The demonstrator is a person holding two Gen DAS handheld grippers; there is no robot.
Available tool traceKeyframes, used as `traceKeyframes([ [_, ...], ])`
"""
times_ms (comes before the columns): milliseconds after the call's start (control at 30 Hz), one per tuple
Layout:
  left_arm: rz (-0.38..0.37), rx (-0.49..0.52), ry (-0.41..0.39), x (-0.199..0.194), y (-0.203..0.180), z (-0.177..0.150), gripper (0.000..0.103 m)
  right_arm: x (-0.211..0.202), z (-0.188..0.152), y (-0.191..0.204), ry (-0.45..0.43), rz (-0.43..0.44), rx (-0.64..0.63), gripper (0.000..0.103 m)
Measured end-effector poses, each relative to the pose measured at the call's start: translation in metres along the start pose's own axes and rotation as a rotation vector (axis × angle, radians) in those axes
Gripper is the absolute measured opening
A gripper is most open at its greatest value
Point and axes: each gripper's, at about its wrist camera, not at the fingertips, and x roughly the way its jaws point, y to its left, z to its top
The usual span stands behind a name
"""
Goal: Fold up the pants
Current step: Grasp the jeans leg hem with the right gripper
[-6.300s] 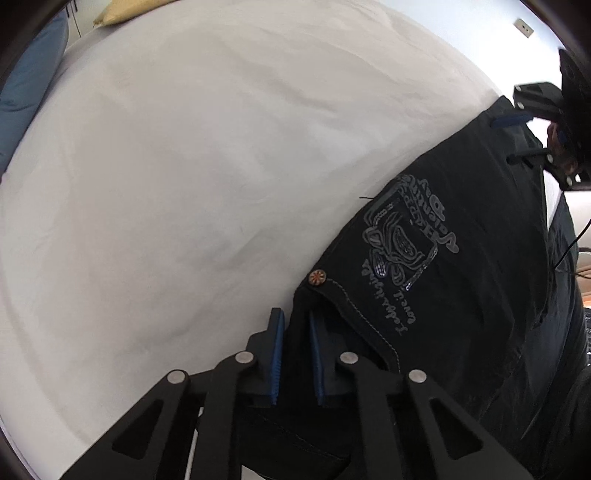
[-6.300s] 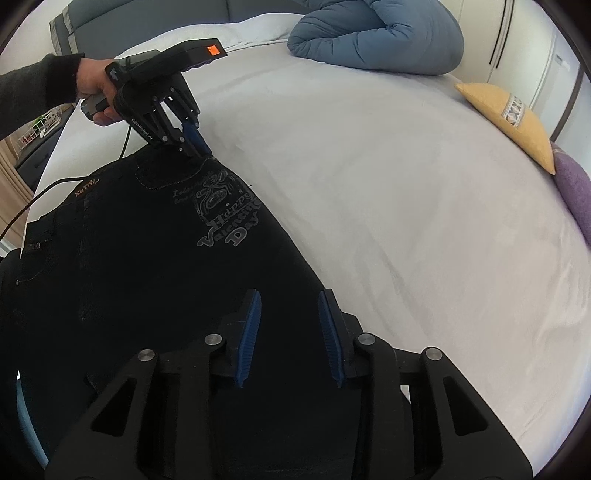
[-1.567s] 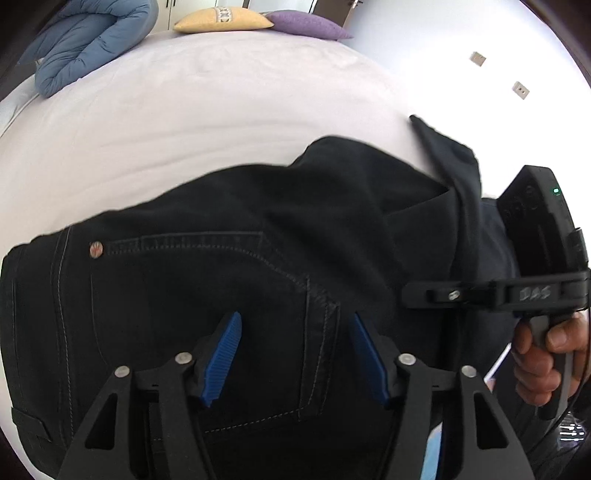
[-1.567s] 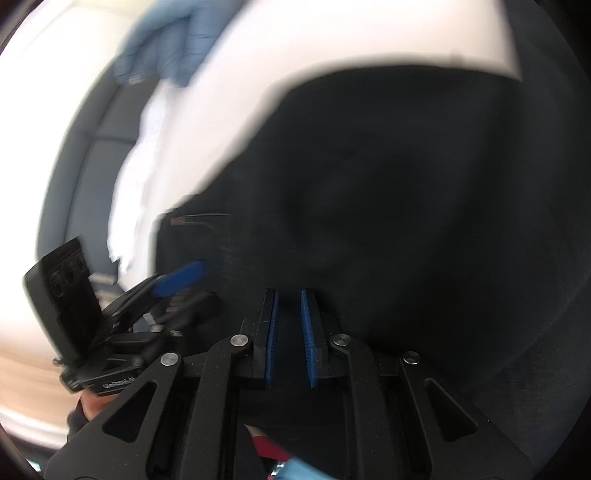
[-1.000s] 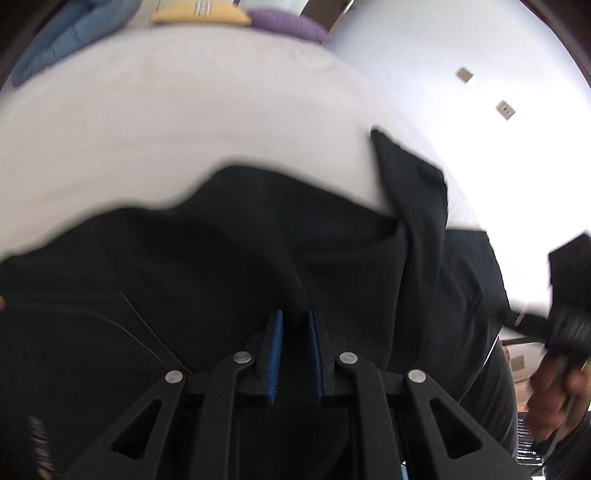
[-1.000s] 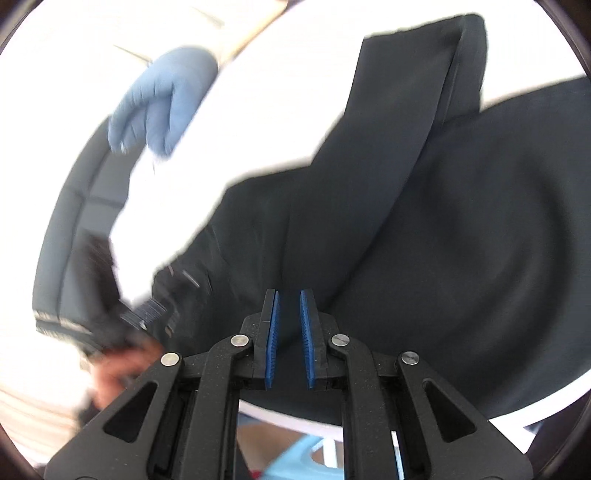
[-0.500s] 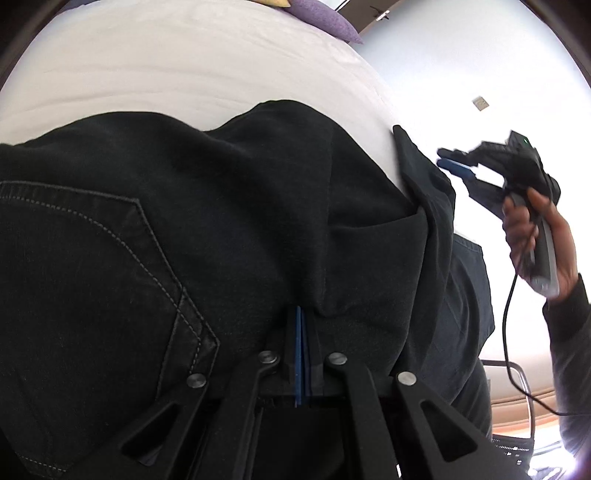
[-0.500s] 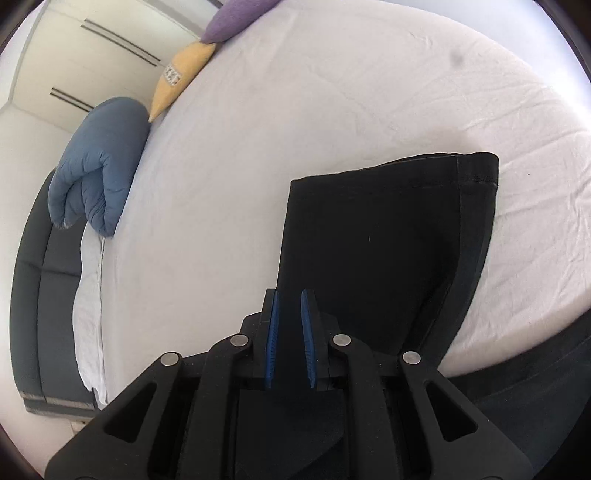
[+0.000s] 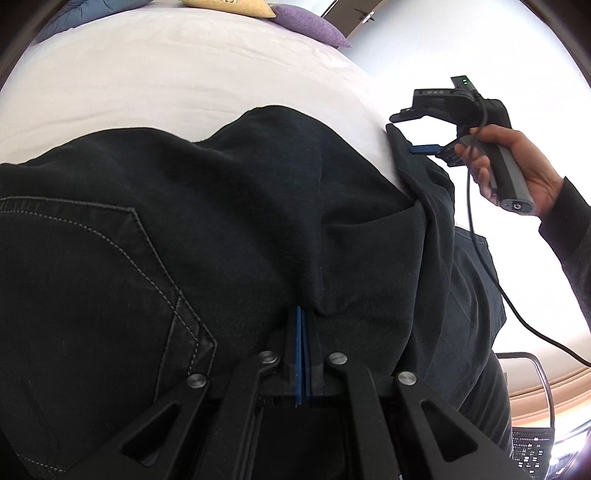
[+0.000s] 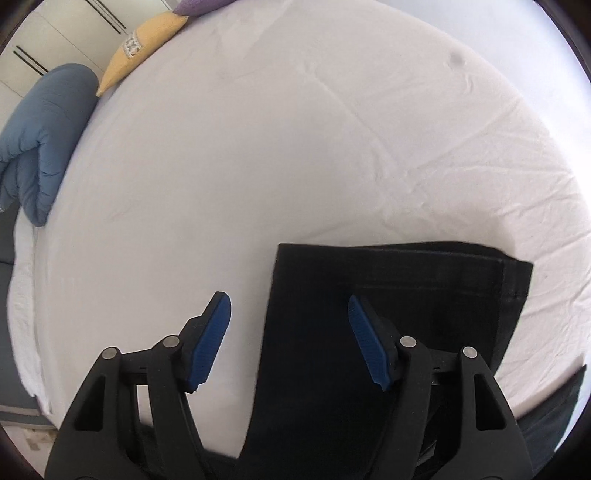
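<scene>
We're seeing one pair of black pants (image 9: pixel 229 229), two grippers, three cushions lying on one white bed (image 10: pixel 295 147).

We're finding the left gripper (image 9: pixel 302 325) pressing its blue pads together, pinching a fold of the pants just beside the back pocket, fabric spreading ahead of it. The right gripper (image 10: pixel 290 332) is hanging spread wide over the pants' hemmed leg end, which is lying flat on the bed between and beyond its fingers. Blue cushion (image 10: pixel 33 147), yellow cushion (image 10: pixel 144 40), purple cushion (image 9: pixel 306 24) are sitting well apart at the far edge.
</scene>
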Motion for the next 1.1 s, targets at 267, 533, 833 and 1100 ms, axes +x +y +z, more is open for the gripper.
traceKeyframes([
  [267,-0.031,-0.008,-0.015,-0.003,0.009,-0.004,0.004,0.026,0.010,0.030,0.042,-0.141,-0.039,0.062],
  [533,-0.024,-0.001,-0.017,-0.007,0.010,-0.004,0.004,0.060,0.027,0.062,0.060,-0.255,-0.073,0.054],
  [833,-0.004,0.005,-0.018,-0.007,0.003,-0.006,0.004,0.045,0.024,0.028,0.025,-0.211,-0.082,0.008],
  [1100,0.026,0.020,-0.010,-0.003,-0.006,-0.005,0.004,-0.013,0.006,-0.006,-0.102,-0.093,-0.047,0.002],
])
